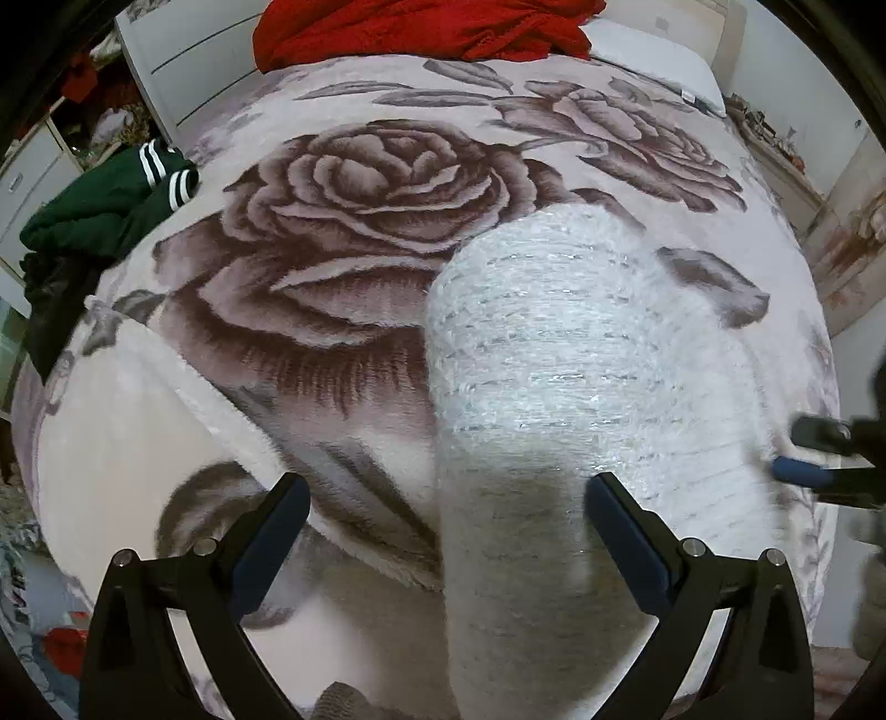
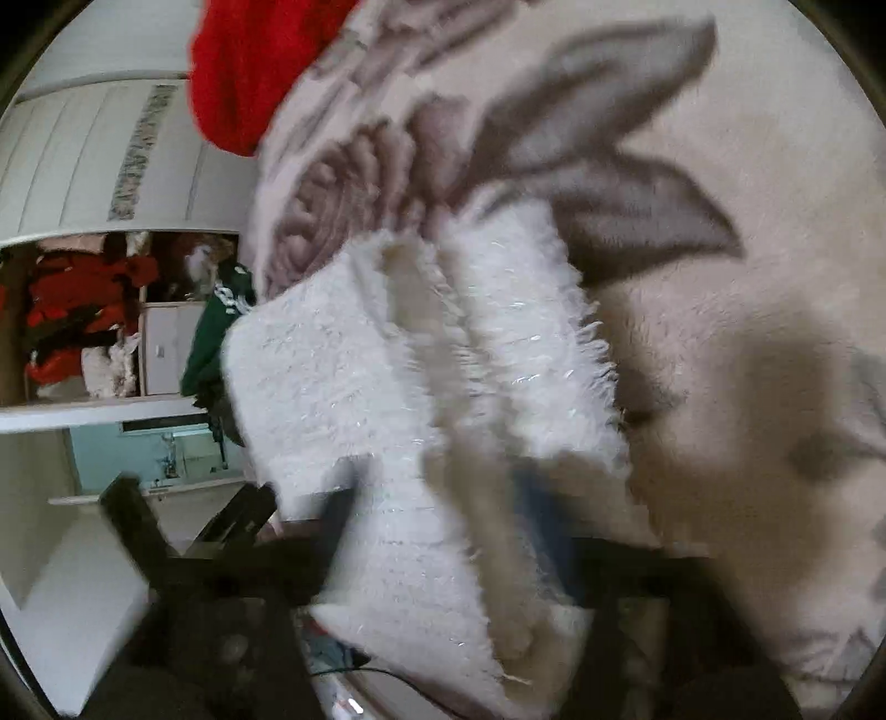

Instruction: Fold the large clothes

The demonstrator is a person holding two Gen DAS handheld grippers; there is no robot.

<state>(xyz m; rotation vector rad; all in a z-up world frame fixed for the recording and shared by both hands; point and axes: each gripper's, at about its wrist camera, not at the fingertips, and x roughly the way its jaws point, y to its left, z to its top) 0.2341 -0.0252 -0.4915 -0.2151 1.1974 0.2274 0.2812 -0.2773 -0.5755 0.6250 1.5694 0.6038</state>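
Red garment (image 1: 421, 27) and green garment (image 1: 111, 205) are seen on the rose blanket (image 1: 343, 232). Fuzzy white sweater (image 1: 581, 360) is folded long. Left claw (image 1: 448, 531) is spread wide, empty; right claw (image 2: 443, 526) is blurred, grip undetermined.

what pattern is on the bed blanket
Large brownish-mauve roses and leaves on a pale pink blanket, clearest in the left wrist view.

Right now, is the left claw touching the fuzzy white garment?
Cannot tell. In the left wrist view the left claw stands open above the fuzzy white garment; its right finger overlaps it, but no contact or gap shows plainly.
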